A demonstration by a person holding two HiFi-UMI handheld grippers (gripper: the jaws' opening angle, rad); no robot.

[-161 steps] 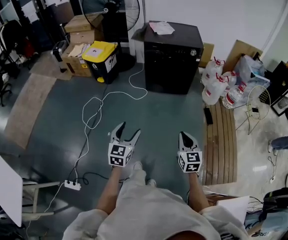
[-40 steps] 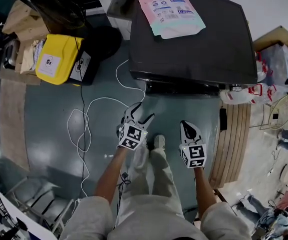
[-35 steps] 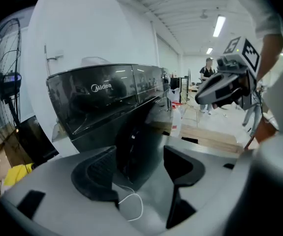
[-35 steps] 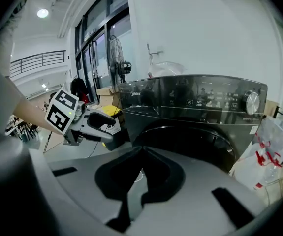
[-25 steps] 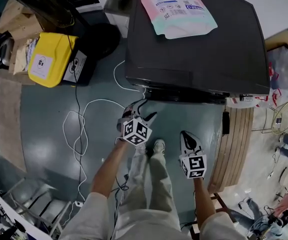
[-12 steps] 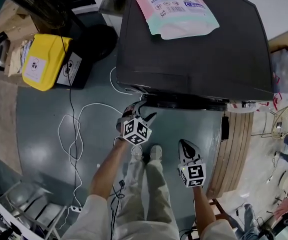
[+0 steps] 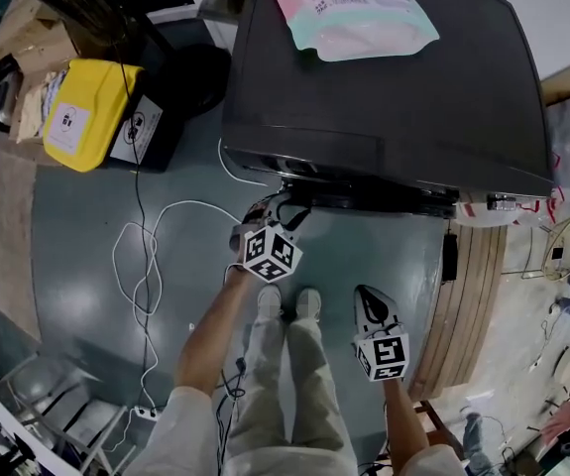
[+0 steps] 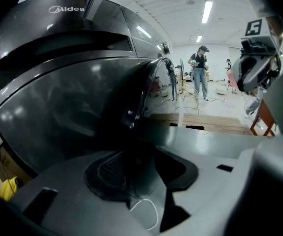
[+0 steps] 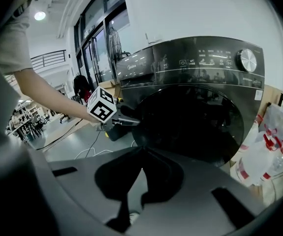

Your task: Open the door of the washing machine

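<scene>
A dark front-loading washing machine stands before me, a pink-and-white pouch lying on its top. Its round door is closed. My left gripper reaches under the machine's front at the door's left edge. In the left gripper view the door rim with its handle runs down between the jaws of the left gripper, which are closing; the rim lies against the left pad, with a gap at the other. The right gripper hangs back over the floor, shut and empty.
A yellow-lidded box and cardboard boxes stand at the left. A white cable loops over the grey floor to a power strip. A wooden pallet and water bottles lie right of the machine. A person stands far off.
The left gripper moved forward and down to the machine's front, and its jaws have narrowed round the door's edge. The right gripper sank a little and stayed shut.
</scene>
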